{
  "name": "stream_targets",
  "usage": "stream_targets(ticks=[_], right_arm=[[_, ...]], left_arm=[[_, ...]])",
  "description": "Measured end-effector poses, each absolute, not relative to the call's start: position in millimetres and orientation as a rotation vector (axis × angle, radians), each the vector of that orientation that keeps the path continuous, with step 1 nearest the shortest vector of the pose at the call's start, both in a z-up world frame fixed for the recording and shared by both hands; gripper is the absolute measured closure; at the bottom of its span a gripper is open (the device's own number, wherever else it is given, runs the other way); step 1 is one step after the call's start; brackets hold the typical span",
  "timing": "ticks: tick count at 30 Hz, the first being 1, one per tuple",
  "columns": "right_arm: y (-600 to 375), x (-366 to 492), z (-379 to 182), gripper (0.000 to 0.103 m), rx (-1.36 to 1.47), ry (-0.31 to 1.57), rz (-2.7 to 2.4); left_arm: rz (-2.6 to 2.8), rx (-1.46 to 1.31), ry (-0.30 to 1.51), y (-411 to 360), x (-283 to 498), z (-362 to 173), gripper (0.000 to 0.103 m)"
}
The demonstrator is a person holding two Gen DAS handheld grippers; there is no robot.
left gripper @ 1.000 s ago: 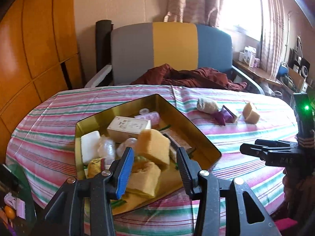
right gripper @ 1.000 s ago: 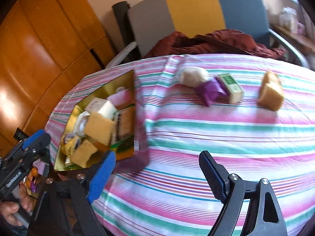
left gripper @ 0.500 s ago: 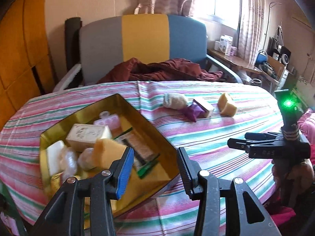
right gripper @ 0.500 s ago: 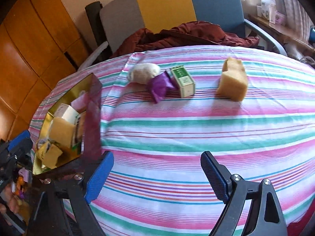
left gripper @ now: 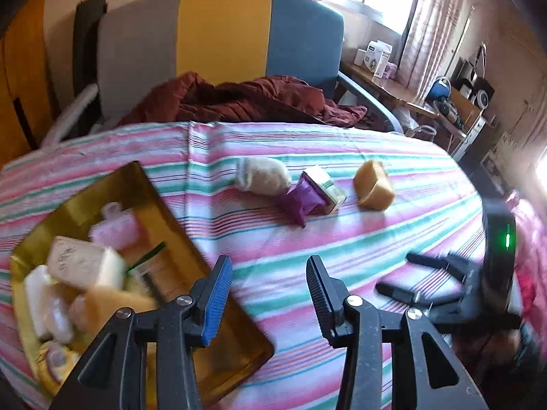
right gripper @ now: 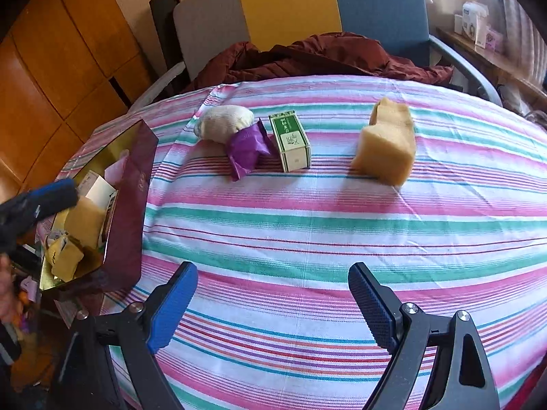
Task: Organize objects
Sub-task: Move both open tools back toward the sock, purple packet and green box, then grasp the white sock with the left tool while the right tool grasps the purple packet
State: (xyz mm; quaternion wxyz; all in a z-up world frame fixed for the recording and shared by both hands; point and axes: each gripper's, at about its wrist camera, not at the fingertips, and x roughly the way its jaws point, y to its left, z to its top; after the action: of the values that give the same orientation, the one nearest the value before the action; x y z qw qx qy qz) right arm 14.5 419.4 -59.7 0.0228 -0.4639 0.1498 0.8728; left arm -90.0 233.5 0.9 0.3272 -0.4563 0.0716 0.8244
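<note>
Right off, left side: gold tin point(left gripper: 143, 184) sits on the striped desk point(right gripper: 307, 225), its near corner cut off behind the left gripper point(left gripper: 270, 294) in the left wrist view. Contents are motion-blurred there: a pale box point(left gripper: 77, 261), pink packet point(left gripper: 116, 230), yellow sponge blocks point(right gripper: 83, 220), more wrapped bits too smeared to name. From the right wrist view the tin's dark red outer wall hides most of what is inside. Left gripper jaws stand partly apart, nothing between them, hovering above the desk just beside the tin's right edge, touching nothing.

Centre of desk, loose items: cream wrapped lump point(right gripper: 224, 123), touching a purple packet point(right gripper: 246, 148), which lies against a green and white box point(right gripper: 290, 141); print on the box is unreadable. Further right and apart from them, a tan sponge block point(right gripper: 386, 145), slightly blurred.

Right gripper point(right gripper: 271, 302) has its jaws wide, empty, above bare cloth, well short of the loose items. In the left wrist view it shows only as dark blurred fingers with a green light, partly cut off at the right edge. Chair with dark red cloth point(left gripper: 239, 99) is behind the desk.
</note>
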Motion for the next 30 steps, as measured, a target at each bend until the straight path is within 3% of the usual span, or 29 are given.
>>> stream_targets(ticks=[9,13,14,24,26,30], right_arm=[[425,16,-59,0.013,-1.439,0.537,2.717],[423,15,-58,0.012,-1.452,0.547,2.733],[422,14,-59,0.012,-1.456,0.548,2.735],[428,13,-67,0.012,-1.484,0.597,2.712],[429,13,-69,0.012,-1.489,0.605,2.706],[430,11,-74,0.012,-1.502,0.653,2.698]], left_arm=[[2.141,-1.316,0.136,294,-156,-17,0.055],[2.137,-1.36,0.122,316,-182,-31,0.023],[2.134,-1.377,0.134,323,-189,-36,0.022],[2.155,-1.469,0.254,361,-222,-75,0.024],[2.159,-1.506,0.266,356,-227,-82,0.035],[2.131,-1.462,0.207,337,-225,-77,0.041]])
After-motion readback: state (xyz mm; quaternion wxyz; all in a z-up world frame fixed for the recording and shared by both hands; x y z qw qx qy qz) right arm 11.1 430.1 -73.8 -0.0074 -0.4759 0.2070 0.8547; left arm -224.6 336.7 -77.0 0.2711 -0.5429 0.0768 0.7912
